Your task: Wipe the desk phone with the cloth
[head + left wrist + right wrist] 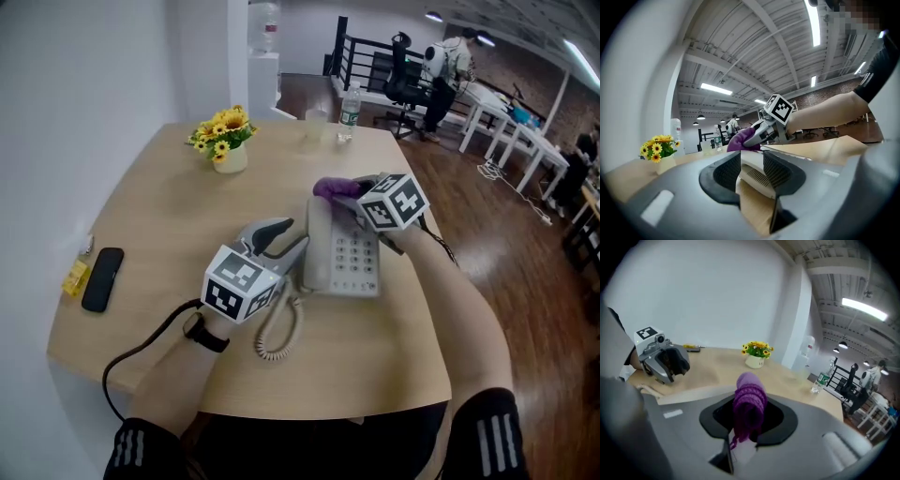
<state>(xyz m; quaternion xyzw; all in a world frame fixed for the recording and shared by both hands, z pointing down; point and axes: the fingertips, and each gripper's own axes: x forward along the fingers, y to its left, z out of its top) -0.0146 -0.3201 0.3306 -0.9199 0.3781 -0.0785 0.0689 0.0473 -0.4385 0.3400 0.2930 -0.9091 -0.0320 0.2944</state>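
A white desk phone (345, 255) with a grey keypad lies mid-table, its coiled cord (277, 332) trailing toward me. My left gripper (296, 246) is at the phone's left side, shut on the white handset (757, 174), whose slotted end shows between the pads. My right gripper (343, 194) is at the phone's far end, shut on a purple cloth (332, 187) that rests against the phone's top edge. The bunched cloth (749, 401) fills the right jaws. From the left gripper view the right gripper (761, 133) and cloth (743, 139) lie just beyond the handset.
A pot of yellow flowers (225, 141) stands at the far left. A water bottle (349, 105) and a glass (314, 127) sit at the far edge. A black mobile phone (101, 278) and a yellow item (75, 277) lie by the left edge.
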